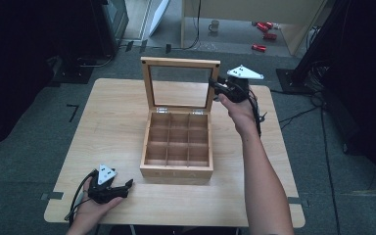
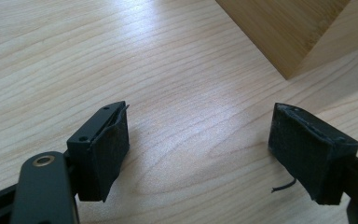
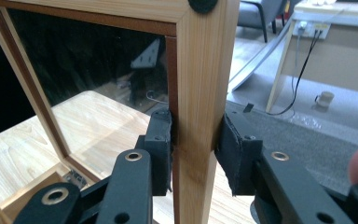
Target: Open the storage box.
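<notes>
- In my left gripper view the wooden box (image 2: 289, 28) is cut off at the top edge, toward one o'clock; I see just one corner.
- In my right gripper view the lid (image 3: 200, 79) runs past the top and bottom edges.
- The mug (image 1: 214, 25) on the floor at twelve o'clock is too small to read.

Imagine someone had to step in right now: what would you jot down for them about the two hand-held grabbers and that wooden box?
Right gripper: shut on the right side rail of the lid, which stands upright and open.
Left gripper: open, holding nothing, resting low over the table near the front left corner of the wooden box.
Box sits mid-table; its nine compartments look empty.
Done: lid is raised.
Left: probably either let go of the lid or swing it shut; I cannot tell which.
</notes>
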### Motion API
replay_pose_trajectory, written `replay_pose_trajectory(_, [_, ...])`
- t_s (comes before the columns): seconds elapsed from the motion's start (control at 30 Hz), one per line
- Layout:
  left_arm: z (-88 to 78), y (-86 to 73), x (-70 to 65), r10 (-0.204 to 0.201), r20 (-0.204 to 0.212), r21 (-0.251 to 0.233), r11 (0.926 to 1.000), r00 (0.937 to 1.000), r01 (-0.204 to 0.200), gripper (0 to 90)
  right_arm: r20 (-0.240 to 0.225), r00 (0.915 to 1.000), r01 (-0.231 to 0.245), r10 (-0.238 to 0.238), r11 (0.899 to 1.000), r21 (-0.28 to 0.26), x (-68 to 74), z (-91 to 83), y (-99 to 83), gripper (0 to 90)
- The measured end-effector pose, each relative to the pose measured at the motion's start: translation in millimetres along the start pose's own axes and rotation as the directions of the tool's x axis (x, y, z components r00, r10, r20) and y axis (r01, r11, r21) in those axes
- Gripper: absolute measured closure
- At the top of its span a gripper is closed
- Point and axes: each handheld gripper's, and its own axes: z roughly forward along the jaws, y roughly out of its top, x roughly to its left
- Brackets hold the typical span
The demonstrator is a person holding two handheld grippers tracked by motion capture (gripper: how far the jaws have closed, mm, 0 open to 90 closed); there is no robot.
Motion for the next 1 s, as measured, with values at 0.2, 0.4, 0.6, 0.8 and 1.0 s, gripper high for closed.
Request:
replay_pose_trajectory(0.2, [0.1,0.2,0.2,0.002,0.002,0.002,1.0000,1.0000,-0.002,20.3,0.020,0.9978,-0.064,0.064,0.998,0.019,-7.3,14.4,5.5,67.3])
replay_pose_trajectory(0.4, [0.4,0.3,-0.7,0.007,-0.003,0.003,1.0000,1.0000,-0.007,20.1,0.044,0.9919,-0.120,0.119,0.992,0.026,-14.8,29.7,7.8,67.2])
replay_pose_trajectory(0.6, [0.3,0.2,-0.2,0.003,0.000,0.002,1.0000,1.0000,-0.003,20.1,0.066,0.9842,-0.167,0.164,0.986,0.030,-19.5,41.6,8.5,67.2])
replay_pose_trajectory(0.8, [0.3,0.3,-0.3,0.006,0.000,0.003,1.0000,1.0000,-0.006,19.8,0.080,0.9807,-0.181,0.178,0.983,0.024,-19.9,45.3,7.7,67.1])
replay_pose_trajectory(1.0, [0.5,0.5,-0.4,0.010,0.000,0.005,0.9999,0.9999,-0.010,19.6,0.084,0.9799,-0.183,0.181,0.983,0.019,-18.6,44.2,7.3,66.7])
